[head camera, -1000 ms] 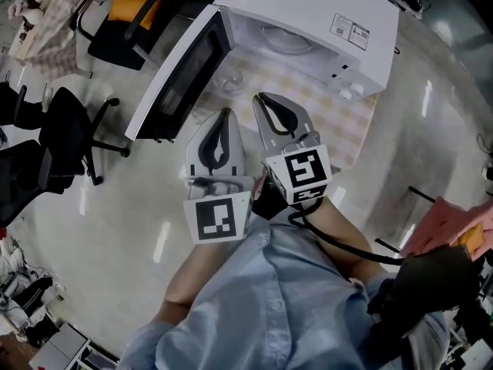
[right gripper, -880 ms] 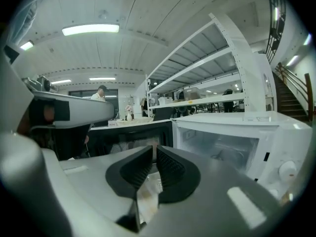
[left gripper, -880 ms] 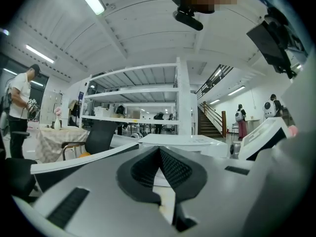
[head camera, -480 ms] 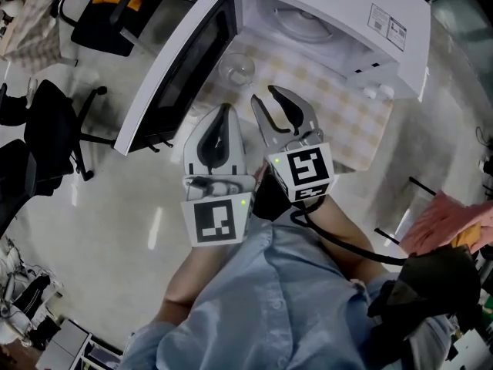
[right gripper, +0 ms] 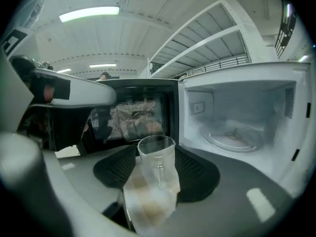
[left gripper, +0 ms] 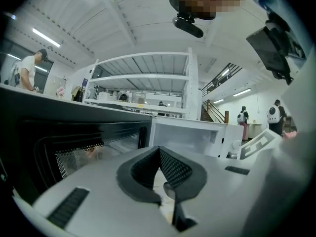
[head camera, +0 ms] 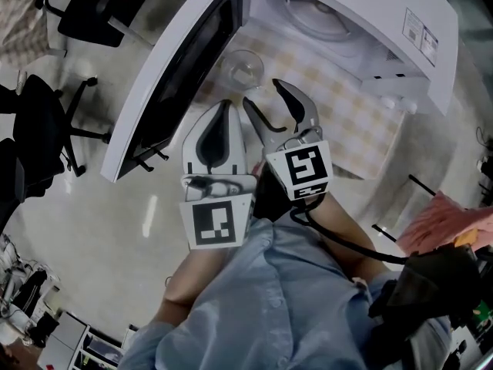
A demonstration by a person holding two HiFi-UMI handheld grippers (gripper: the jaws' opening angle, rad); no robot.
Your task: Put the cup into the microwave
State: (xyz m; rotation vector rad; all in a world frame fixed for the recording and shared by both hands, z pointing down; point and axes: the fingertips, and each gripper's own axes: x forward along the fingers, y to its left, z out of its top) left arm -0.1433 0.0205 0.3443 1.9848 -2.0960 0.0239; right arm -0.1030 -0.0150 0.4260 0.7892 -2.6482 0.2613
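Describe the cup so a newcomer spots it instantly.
Find the white microwave with its door swung open. On the checked cloth right in front of the opening, between door and cavity, stands the cup. It is the only clear glass thing there: upright, see-through, apparently empty.

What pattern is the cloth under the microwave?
A pale yellow-and-white check. The cloth shows best in the head view.

Microwave (head camera: 354,6): rear cut off by head view's top edge; label (head camera: 420,35) print too small to read. Cup (right gripper: 157,154): lower part blurred in right gripper view.
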